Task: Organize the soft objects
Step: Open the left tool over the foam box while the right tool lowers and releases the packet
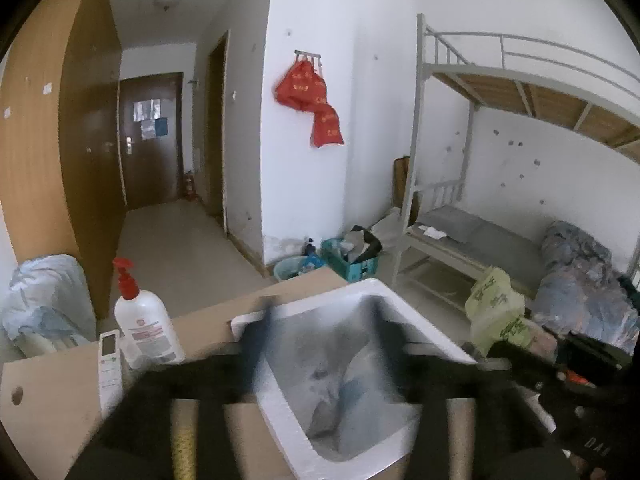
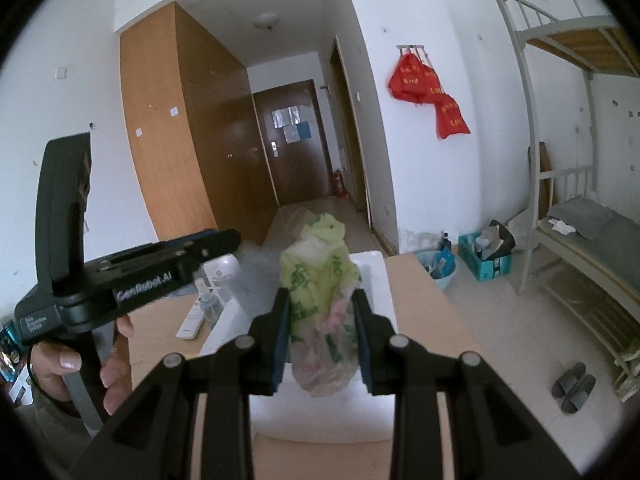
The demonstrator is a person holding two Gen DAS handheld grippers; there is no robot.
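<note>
The right gripper is clamped on a crumpled plastic bag, its flat dark pads pressing the thin film from both sides. The bag is pale green with darker green print near the top and turns translucent pink-white lower down, bulging softly with something light inside. It hangs just above a white foam box, whose thick, matte, grainy walls form a rectangular tub on the light wooden table.

In the left wrist view the foam box shows its shadowed grey interior, where rumpled pale material lies at the bottom; its detail is blurred. The left gripper points down over the box, its two black fingers blurred and standing well apart, with nothing between them. The same green bag appears at the right of that view.

Beside the box stand a smooth white pump bottle with a glossy red nozzle and a slim white remote control lying flat. The person's left hand wraps the left gripper's grey handle.
</note>
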